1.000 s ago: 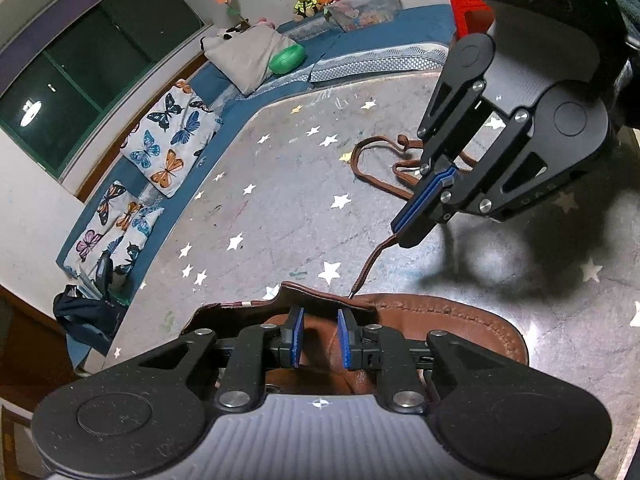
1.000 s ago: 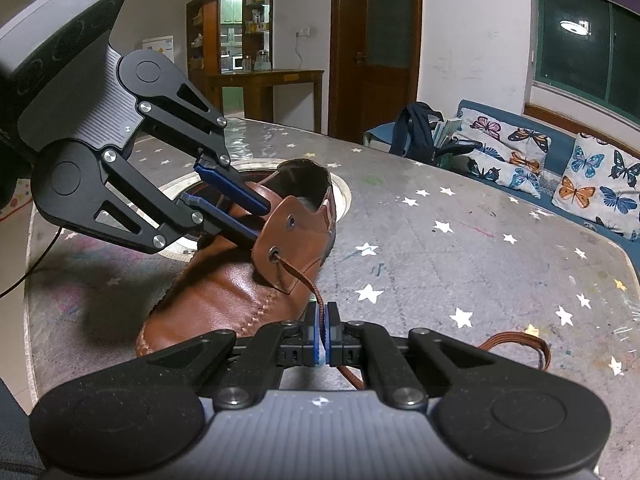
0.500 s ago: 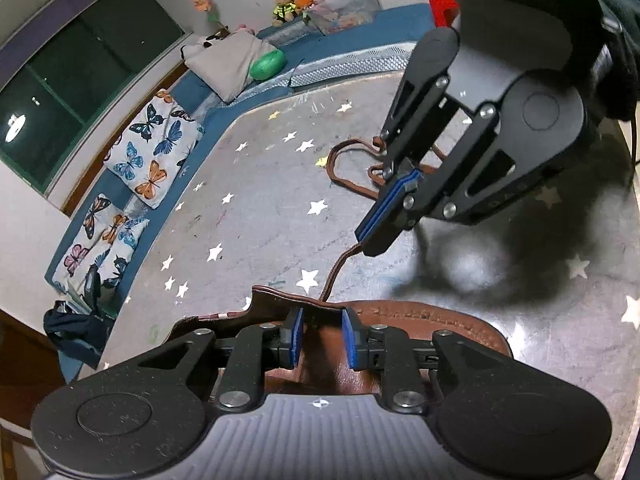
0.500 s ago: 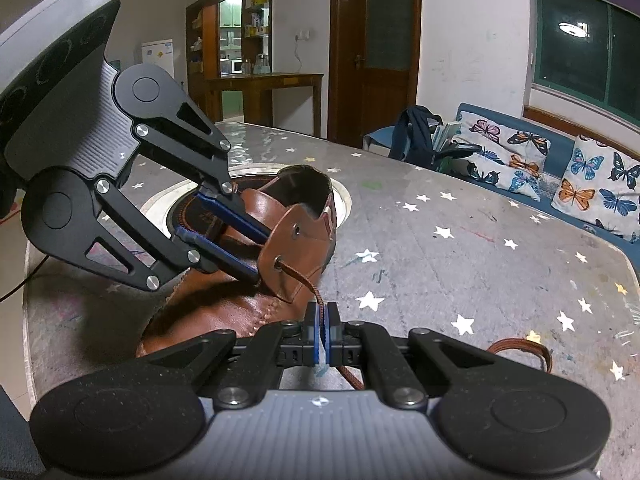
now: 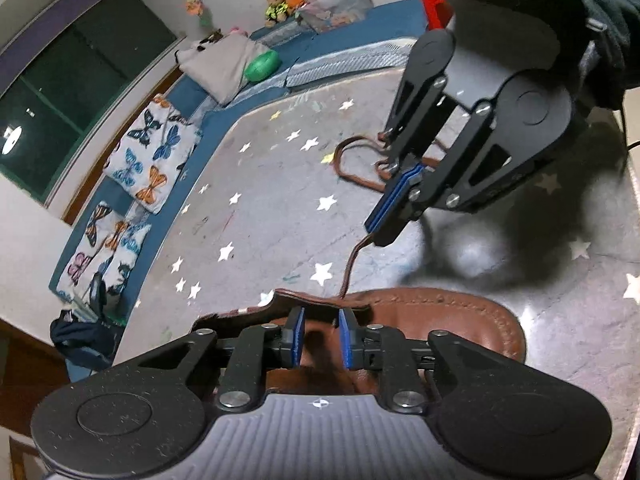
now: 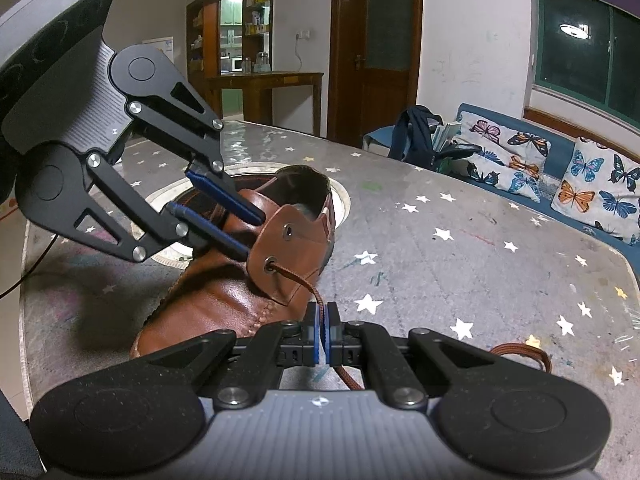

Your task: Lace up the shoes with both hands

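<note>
Worktop (image 6: 460,248) with stars carries brown shoe (image 6: 224,296), near left in right wrist view. Lacing barely begun: lace (image 6: 296,276) through one low hole, upper hole empty, rest of lace loose on worktop.

Left hand-held gripper (image 6: 250,236): jaws just been closing, part apart, around shoe flap.

Right hand-held gripper (image 6: 322,334): clamped on lace.

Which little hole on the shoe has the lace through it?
Find the brown shoe on the starry table. Its side flap has two metal eyelets; the threaded eyelet is the lower one, with the lace emerging, while the one above is empty.
</note>
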{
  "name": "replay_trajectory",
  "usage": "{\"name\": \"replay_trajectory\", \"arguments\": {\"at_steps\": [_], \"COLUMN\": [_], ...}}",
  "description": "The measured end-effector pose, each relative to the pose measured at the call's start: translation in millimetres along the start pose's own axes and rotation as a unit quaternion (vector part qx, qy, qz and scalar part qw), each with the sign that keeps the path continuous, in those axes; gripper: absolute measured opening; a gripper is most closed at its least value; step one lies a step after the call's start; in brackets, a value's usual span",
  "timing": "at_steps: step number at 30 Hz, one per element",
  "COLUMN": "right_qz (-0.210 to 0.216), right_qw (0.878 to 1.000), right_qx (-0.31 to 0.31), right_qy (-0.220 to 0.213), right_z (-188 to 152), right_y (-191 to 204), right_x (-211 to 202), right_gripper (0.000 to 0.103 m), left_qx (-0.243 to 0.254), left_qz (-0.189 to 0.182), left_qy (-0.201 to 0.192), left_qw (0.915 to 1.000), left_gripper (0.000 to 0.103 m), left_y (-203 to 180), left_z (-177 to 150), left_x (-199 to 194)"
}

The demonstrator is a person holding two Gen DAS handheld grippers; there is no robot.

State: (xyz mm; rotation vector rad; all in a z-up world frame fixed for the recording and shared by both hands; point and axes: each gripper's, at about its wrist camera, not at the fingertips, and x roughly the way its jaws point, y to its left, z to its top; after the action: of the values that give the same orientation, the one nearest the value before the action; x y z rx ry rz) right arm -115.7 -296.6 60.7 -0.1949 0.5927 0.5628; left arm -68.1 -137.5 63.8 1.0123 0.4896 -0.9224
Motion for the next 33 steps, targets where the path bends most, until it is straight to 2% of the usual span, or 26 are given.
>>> {"name": "replay_trajectory", "arguments": {"at_steps": [9, 12, 16, 20, 23, 25, 26, 27, 30, 33], "right_qz": [-0.001, -0.002, -0.002, -0.002, -0.008, -0.010, -0.011, -0.013, -0.014, -0.013], "right_qw": [1.000, 1.000, 1.000, 1.000, 1.000, 1.000, 0.999, 0.999, 0.999, 0.999], "right_qx": [0.005, 0.004, 0.005, 0.011, 0.014, 0.018, 0.020, 0.022, 0.016, 0.013], "right_qy": [0.000, -0.001, -0.004, -0.008, -0.017, -0.021, -0.023, -0.028, -0.040, -0.046], "right_z": [2, 2, 3, 3, 2, 2, 3, 3, 5, 6], "right_y": [-3, -3, -2, -1, 2, 4, 5, 6, 12, 20], "right_x": [3, 3, 4, 2, 0, -2, -2, -4, -7, -4], "right_gripper": [0.002, 0.002, 0.002, 0.005, 0.011, 0.021, 0.033, 0.035, 0.038, 0.043], "left_qx": [0.004, 0.003, 0.001, -0.035, -0.062, -0.073, -0.078, -0.085, -0.137, -0.157], "left_qz": [0.001, -0.001, 0.014, 0.048, 0.089, 0.127, 0.145, 0.162, 0.180, 0.217], "left_qy": [0.003, 0.003, 0.005, 0.011, 0.020, 0.026, 0.028, 0.029, 0.019, 0.009], "left_qw": [1.0000, 1.0000, 0.9999, 0.9982, 0.9939, 0.9888, 0.9859, 0.9827, 0.9739, 0.9634], "left_gripper": [0.018, 0.012, 0.004, 0.002, 0.003, 0.002, 0.002, 0.002, 0.002, 0.002], "left_y": [-4, -5, -14, -23, -34, -46, -51, -55, -56, -59], "left_z": [5, 6, 5, 3, 4, 5, 6, 6, 4, 1], "left_x": [13, 16, 15, 12, 10, 7, 5, 2, -11, -27]}}
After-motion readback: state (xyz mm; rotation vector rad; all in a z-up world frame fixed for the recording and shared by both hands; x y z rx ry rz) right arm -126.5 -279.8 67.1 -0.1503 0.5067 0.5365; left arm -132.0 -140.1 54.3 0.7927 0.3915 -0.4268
